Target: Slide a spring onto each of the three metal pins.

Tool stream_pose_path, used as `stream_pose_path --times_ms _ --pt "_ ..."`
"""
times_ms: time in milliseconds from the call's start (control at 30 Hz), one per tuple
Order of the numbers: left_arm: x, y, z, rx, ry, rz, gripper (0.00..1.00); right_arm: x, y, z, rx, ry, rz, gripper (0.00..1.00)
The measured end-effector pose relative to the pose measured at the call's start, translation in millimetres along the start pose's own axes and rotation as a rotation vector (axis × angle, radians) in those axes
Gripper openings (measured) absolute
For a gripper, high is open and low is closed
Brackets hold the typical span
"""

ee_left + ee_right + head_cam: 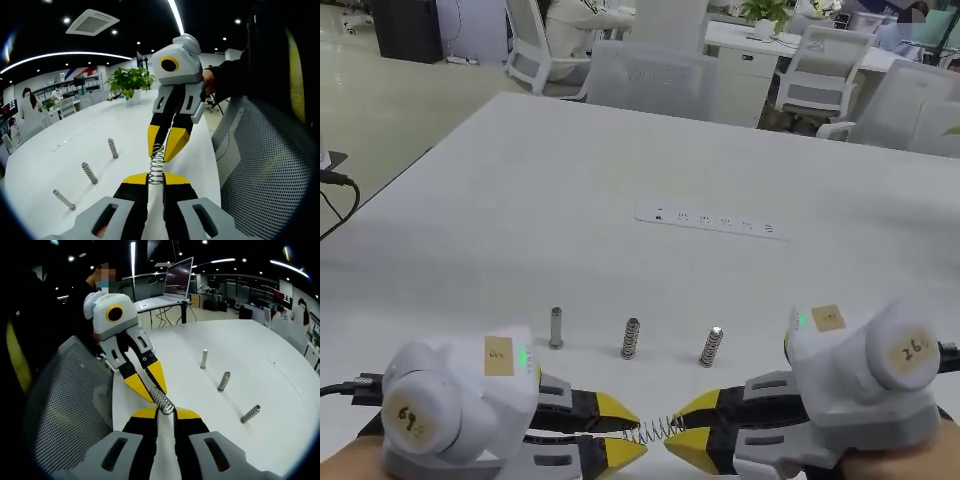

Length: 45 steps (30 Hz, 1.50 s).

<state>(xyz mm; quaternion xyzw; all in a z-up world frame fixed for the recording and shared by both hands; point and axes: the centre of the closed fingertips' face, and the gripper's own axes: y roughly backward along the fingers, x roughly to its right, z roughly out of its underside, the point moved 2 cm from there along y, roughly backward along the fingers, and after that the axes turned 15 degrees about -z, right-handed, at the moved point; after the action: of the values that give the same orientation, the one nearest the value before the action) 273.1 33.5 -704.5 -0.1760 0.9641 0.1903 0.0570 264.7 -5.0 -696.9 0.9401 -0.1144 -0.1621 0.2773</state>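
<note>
Down at the near edge of the desk (520, 190), the left gripper (640, 433) and the right gripper (670, 432) meet tip to tip. A loose spring (655, 431) is stretched between them. Each gripper's jaws are drawn narrow and pinch one end of it, and the spring hangs clear of the desk top.

Just beyond the grippers, three pins stand upright in a row that runs along the near edge. The bare pin (556, 328) is at the left end. The middle pin (631, 338) and the right-hand pin (711, 346) are both sleeved in coiled wire. Farther toward the far edge a white power strip (710, 220) lies flat. White chairs (650, 75) stand behind the desk.
</note>
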Motion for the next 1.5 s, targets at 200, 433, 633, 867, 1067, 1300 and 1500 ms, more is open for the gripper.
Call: stream_pose_path --times_ms 200,433,633,867,1067,1300,1500 --pt "0.4 0.2 2.7 -0.009 -0.01 -0.001 0.02 -8.2 -1.9 -14.1 -0.005 0.037 -0.013 0.09" --pt "0.6 0.3 2.4 -0.009 -0.011 -0.003 0.02 -13.0 -6.7 -25.2 -0.054 0.094 -0.034 0.09" --pt "-0.7 3.3 3.3 -0.009 -0.006 -0.012 0.02 -11.7 -11.0 -22.5 -0.138 0.127 -0.049 0.13" --pt "-1.2 6.7 0.9 0.001 0.0 -0.018 0.02 -11.3 -17.8 -24.2 -0.19 0.155 -0.083 0.13" --pt "-2.1 8.0 1.6 -0.001 0.001 -0.019 0.02 -9.6 -23.6 -26.0 -0.281 0.207 -0.13 0.11" --pt "-4.6 10.2 0.8 0.005 0.015 -0.031 0.02 -11.0 -29.3 -30.6 -0.35 0.262 -0.177 0.11" --pt "-4.9 11.6 1.5 0.004 0.017 -0.039 0.02 -10.9 -29.7 -28.9 -0.372 0.269 -0.189 0.11"
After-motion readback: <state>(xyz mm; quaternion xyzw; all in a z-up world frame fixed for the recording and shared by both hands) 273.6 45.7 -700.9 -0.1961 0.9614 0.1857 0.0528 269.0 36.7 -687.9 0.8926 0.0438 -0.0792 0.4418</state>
